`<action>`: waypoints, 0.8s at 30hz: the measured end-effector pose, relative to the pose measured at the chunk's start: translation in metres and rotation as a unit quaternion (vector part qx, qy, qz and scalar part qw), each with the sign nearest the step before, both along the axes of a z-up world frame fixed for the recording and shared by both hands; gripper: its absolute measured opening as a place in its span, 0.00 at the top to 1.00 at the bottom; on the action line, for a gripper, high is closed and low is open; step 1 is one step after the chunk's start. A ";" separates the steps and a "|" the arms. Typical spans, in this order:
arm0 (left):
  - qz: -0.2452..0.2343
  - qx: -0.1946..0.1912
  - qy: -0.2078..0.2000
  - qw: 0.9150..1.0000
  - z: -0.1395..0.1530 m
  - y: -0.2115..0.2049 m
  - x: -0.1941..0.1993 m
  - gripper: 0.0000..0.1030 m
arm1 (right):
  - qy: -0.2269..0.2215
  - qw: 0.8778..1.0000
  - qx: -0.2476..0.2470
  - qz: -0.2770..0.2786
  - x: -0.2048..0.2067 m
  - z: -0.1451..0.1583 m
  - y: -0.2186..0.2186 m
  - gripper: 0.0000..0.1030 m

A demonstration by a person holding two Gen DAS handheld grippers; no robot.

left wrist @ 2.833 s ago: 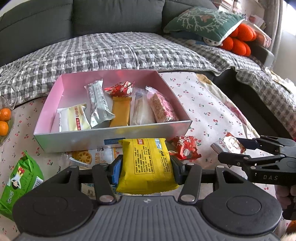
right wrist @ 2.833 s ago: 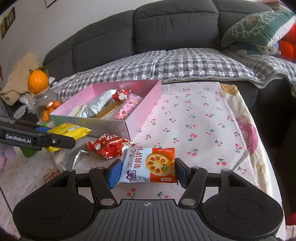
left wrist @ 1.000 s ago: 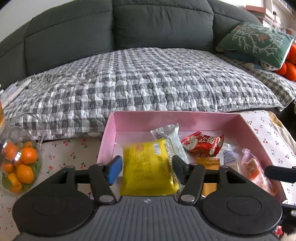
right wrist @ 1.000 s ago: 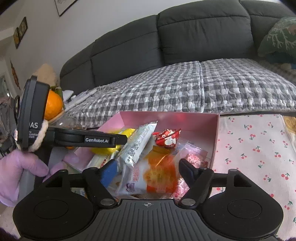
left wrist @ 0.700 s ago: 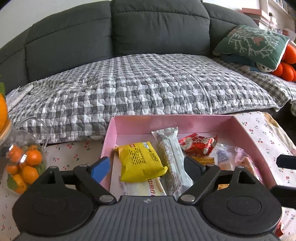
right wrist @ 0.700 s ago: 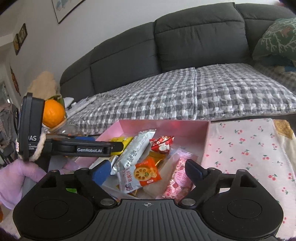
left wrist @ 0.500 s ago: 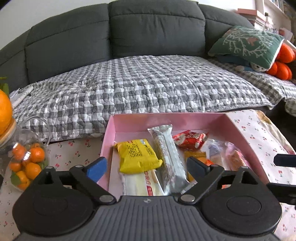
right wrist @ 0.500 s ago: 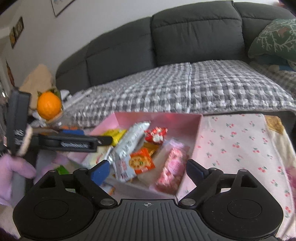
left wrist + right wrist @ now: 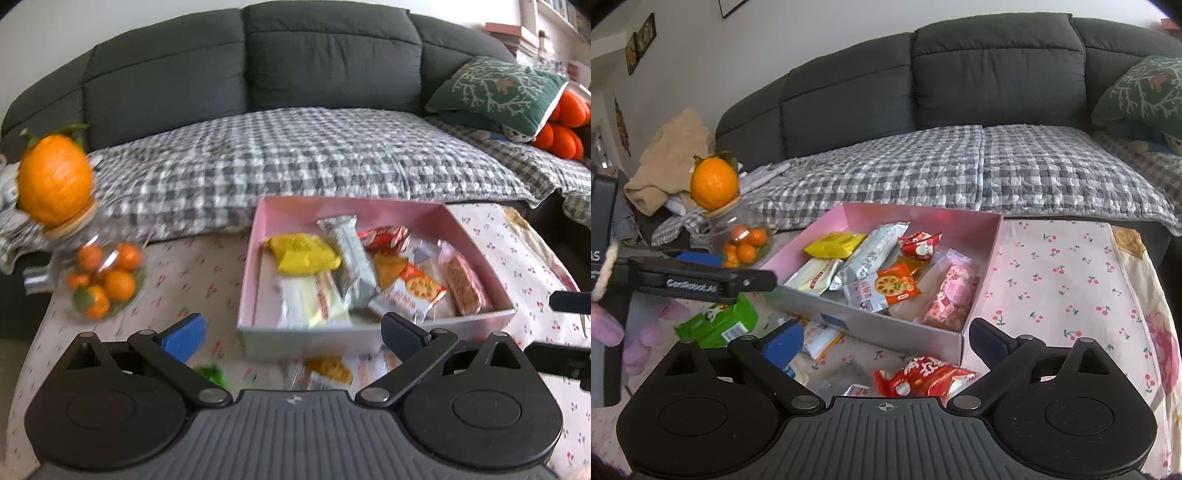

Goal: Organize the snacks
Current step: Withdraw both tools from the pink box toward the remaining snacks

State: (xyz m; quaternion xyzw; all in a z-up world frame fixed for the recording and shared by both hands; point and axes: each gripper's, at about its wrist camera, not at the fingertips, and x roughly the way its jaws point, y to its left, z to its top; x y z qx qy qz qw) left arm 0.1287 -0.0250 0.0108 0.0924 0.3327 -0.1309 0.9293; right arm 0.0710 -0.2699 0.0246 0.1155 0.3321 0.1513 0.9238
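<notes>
A pink box (image 9: pixel 476 321) (image 9: pixel 991 243) on the cherry-print table holds several snacks: a yellow packet (image 9: pixel 303 253) (image 9: pixel 836 244), a silver bar (image 9: pixel 351 266) (image 9: pixel 873 254), a biscuit packet (image 9: pixel 410 291) (image 9: pixel 886 290), a red candy (image 9: pixel 384 234) and a pink bar (image 9: pixel 955 291). My left gripper (image 9: pixel 291 332) is open and empty, in front of the box. My right gripper (image 9: pixel 886 338) is open and empty, near the box's front right corner. Loose on the table lie a red packet (image 9: pixel 923 378), a green packet (image 9: pixel 720 325) and a biscuit packet (image 9: pixel 328 371).
A glass jar of small oranges (image 9: pixel 99 280) (image 9: pixel 744 240) with a big orange (image 9: pixel 53 181) on top stands left of the box. A dark sofa with a checked blanket (image 9: pixel 295 158) is behind the table. The table's right edge (image 9: pixel 1156 280) drops off.
Both grippers opened and dropped the yellow packet and the biscuit packet into the pink box, then pulled back and up from it.
</notes>
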 end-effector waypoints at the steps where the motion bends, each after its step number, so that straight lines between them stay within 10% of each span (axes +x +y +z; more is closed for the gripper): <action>1: 0.006 0.005 0.002 1.000 0.000 0.002 -0.004 0.01 | -0.003 1.000 0.000 0.000 -0.002 0.001 -0.001 0.04; 24: 0.034 -0.004 0.012 0.999 -0.034 0.026 -0.027 0.01 | -0.023 0.998 -0.026 -0.044 -0.026 -0.030 -0.030 0.02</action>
